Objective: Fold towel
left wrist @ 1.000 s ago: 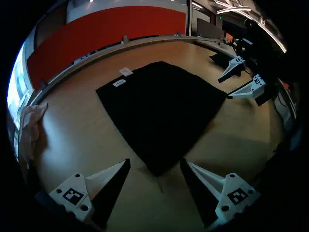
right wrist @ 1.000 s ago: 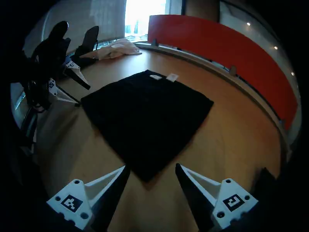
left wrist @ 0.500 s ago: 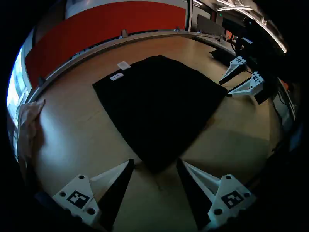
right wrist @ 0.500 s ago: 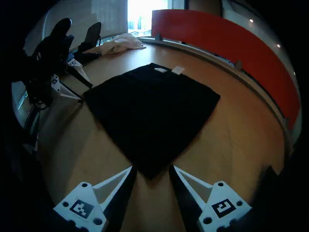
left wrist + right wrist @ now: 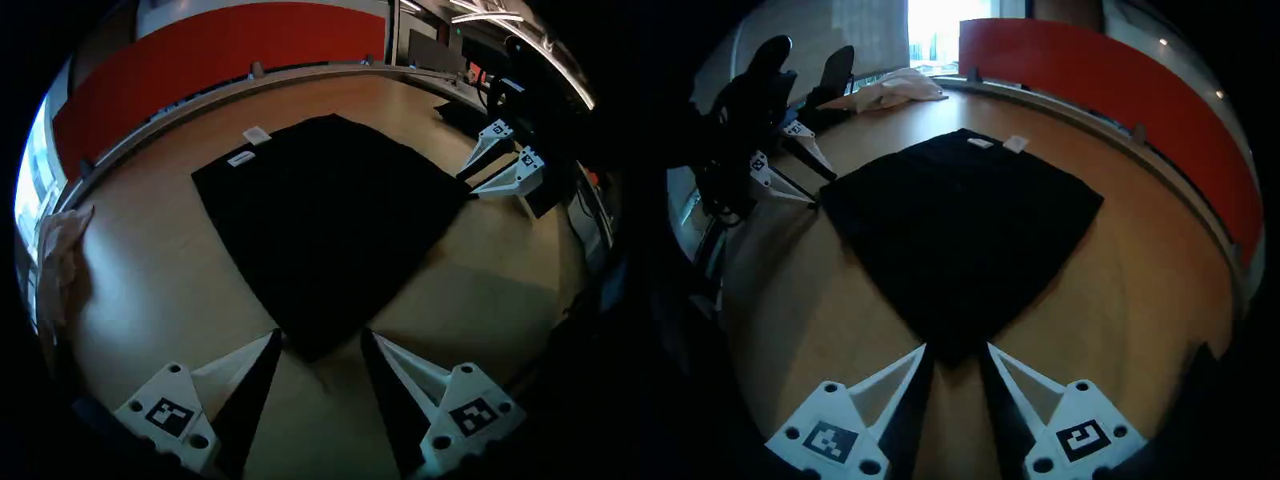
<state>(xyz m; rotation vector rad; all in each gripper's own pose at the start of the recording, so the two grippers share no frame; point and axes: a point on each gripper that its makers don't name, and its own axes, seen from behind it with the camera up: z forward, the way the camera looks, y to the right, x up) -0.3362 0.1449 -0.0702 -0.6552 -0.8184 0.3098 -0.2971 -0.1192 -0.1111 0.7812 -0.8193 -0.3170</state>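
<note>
A black towel (image 5: 328,216) lies spread flat on a wooden worktop (image 5: 160,272), filling the middle of the frame in both views, one corner pointing down toward each camera. At the bottom of the left gripper view, the left gripper (image 5: 320,334) sits low over the wood with its fingers (image 5: 248,376) parted wide, the towel's near corner lying in the gap between the tips and neither finger pressing on it. At the bottom of the right gripper view, the right gripper (image 5: 954,349) is set at another corner, its fingers drawn closer together but not closed; the tip of the cloth lies between them, with bare wood showing just below it. In the upper right of the left gripper view, the right gripper appears again, held by a person in dark clothing, its tips close to the towel's right-hand corner. Two small white tags (image 5: 256,134) rest at the towel's far edge. A pale cloth (image 5: 60,248) is bunched at the left edge, and a red panel (image 5: 224,56) runs along the worktop's far side.
</note>
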